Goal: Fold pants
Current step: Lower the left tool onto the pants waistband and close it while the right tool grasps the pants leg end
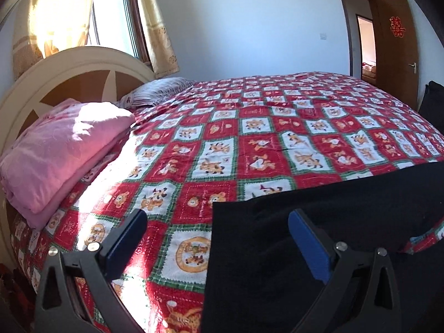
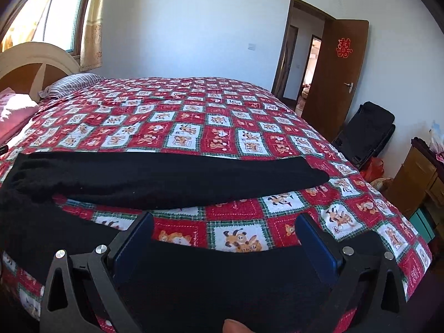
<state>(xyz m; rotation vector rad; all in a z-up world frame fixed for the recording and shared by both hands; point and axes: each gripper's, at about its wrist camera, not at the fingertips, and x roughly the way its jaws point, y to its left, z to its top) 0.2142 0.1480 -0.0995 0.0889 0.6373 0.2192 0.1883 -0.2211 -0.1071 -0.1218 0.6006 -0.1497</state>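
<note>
Black pants [image 2: 172, 177] lie spread on the red patterned bedspread [image 2: 222, 127], legs pointing right. One leg lies across the middle of the right wrist view; the other leg [image 2: 222, 283] lies under my right gripper near the bed's front edge. My right gripper [image 2: 224, 230] is open, its jaws wide apart over that near leg. In the left wrist view the waist end of the pants [image 1: 319, 236] fills the lower right. My left gripper [image 1: 217, 227] is open above the pants' left edge, holding nothing.
A folded pink blanket [image 1: 63, 149] and a striped pillow [image 1: 158, 88] lie by the headboard [image 1: 69, 66] at the left. An open wooden door [image 2: 333, 77], a black bag [image 2: 366, 130] and a wooden cabinet [image 2: 416, 174] stand to the right of the bed.
</note>
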